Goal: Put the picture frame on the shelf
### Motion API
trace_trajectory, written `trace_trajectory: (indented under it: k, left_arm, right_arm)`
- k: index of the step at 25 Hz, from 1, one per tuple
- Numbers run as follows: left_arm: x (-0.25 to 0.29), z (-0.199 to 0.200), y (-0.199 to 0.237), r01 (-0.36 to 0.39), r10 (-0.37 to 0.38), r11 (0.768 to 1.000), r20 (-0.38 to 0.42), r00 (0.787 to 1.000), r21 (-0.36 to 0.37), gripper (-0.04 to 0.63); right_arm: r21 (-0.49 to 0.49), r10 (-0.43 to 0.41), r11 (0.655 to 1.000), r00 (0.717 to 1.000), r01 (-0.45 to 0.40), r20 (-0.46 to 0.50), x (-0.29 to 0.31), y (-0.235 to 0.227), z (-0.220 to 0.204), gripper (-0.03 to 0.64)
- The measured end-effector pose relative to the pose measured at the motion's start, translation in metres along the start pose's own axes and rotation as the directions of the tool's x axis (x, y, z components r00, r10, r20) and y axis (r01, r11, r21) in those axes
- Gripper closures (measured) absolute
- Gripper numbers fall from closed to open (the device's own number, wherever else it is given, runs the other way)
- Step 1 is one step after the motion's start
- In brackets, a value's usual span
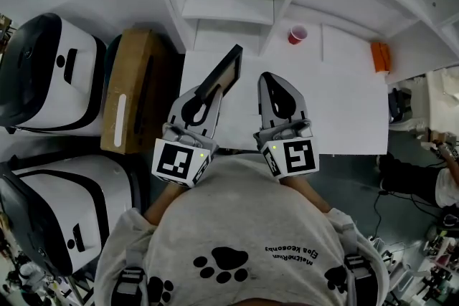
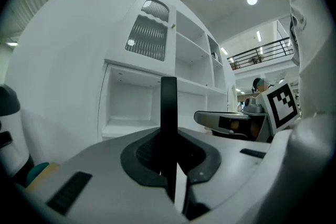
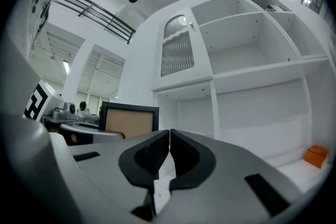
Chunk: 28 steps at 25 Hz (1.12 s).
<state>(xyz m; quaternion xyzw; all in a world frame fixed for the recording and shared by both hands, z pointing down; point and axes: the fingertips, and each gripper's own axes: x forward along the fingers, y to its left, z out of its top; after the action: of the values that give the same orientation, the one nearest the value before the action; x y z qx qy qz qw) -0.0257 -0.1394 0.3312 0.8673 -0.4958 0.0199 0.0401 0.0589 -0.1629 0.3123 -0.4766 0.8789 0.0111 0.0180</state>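
Note:
The picture frame (image 1: pixel 224 72), black-edged with a brown back, juts out tilted from my left gripper (image 1: pixel 203 98), which is shut on its lower edge. In the left gripper view the frame (image 2: pixel 168 107) shows edge-on as a black upright bar pinched between the jaws of the left gripper (image 2: pixel 169 153). My right gripper (image 1: pixel 271 79) hovers beside it over the white table (image 1: pixel 344 111), shut with nothing in it. From the right gripper view (image 3: pixel 169 152) the frame (image 3: pixel 128 119) stands to the left. The white shelf unit (image 1: pixel 229 3) is straight ahead, its low compartments (image 2: pixel 131 105) open.
A red cup (image 1: pixel 297 34) stands at the back of the table near the shelf. An orange object (image 1: pixel 381 56) lies at the far right. A brown cardboard box (image 1: pixel 136 89) and two white-and-black machines (image 1: pixel 50 75) sit left of the table.

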Motion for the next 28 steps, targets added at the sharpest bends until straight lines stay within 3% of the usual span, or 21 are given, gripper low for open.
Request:
trace_trajectory:
  k: [13, 28]
  left_arm:
    - [0.038, 0.018, 0.055, 0.032, -0.032, 0.999, -0.006, 0.999, 0.024, 0.558]
    - [0.076, 0.035, 0.093, 0.019, -0.021, 0.999, 0.058, 0.998, 0.037, 0.558]
  right_arm:
    - [0.012, -0.034, 0.999, 0.999, 0.034, -0.022, 0.060, -0.007, 0.002, 0.583]
    - [0.013, -0.072, 0.997, 0.997, 0.073, -0.037, 0.106, -0.021, -0.004, 0.583]
